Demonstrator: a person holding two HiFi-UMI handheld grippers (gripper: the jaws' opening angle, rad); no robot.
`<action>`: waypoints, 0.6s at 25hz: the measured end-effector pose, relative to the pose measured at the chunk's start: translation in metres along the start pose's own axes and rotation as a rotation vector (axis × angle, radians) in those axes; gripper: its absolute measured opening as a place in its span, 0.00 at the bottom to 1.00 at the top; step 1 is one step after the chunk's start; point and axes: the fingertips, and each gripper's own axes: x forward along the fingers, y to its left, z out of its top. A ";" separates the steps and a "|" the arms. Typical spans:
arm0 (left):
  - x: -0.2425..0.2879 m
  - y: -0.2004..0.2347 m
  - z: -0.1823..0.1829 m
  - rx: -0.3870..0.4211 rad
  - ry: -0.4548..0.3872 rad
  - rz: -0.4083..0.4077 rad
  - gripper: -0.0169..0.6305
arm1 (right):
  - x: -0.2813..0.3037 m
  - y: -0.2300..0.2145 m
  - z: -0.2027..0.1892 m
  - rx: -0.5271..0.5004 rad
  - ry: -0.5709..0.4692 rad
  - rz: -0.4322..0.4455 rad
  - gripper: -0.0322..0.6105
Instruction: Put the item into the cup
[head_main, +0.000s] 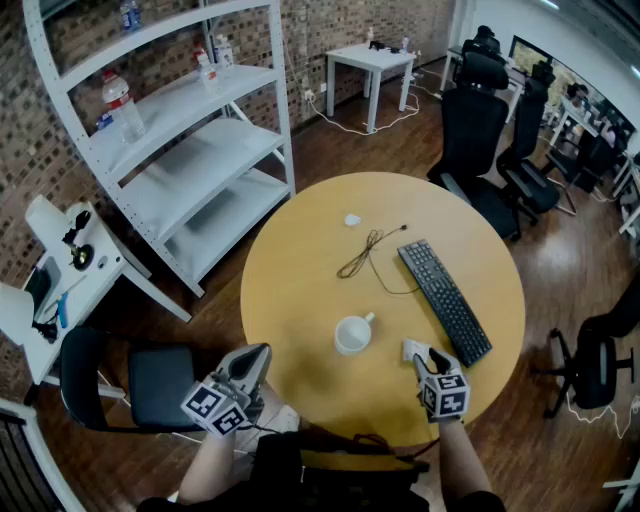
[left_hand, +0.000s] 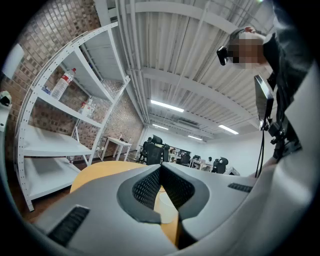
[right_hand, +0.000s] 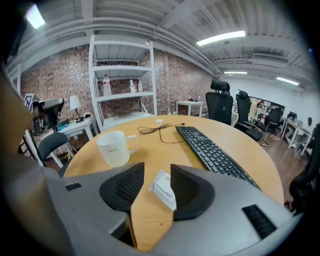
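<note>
A white cup (head_main: 352, 333) with its handle to the upper right stands on the round wooden table (head_main: 300, 290); the right gripper view shows this cup (right_hand: 116, 146) ahead and to the left. A small white packet, the item (right_hand: 164, 189), lies flat on the table between the jaws of my right gripper (right_hand: 157, 172). It lies close against the right-hand pad, with a gap to the other pad. The jaws are open. In the head view the item (head_main: 412, 349) lies just right of the cup, at the tip of the right gripper (head_main: 428, 360). My left gripper (head_main: 262, 352) hangs off the table's left edge, shut and holding nothing (left_hand: 160, 170).
A black keyboard (head_main: 444, 299) lies diagonally right of the cup, close to the right gripper. Farther back are a thin black cable (head_main: 365, 252) and a small white object (head_main: 352, 219). White shelving (head_main: 190, 130) stands at the left, office chairs (head_main: 480, 130) behind.
</note>
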 end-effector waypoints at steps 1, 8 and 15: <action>0.000 0.004 0.001 -0.002 -0.002 0.002 0.02 | 0.010 0.001 -0.004 -0.016 0.034 -0.011 0.31; -0.014 0.036 0.005 -0.016 0.006 0.024 0.02 | 0.063 -0.001 -0.026 -0.154 0.231 -0.175 0.35; -0.020 0.054 0.004 -0.041 -0.002 0.069 0.02 | 0.080 0.003 -0.041 -0.198 0.321 -0.179 0.34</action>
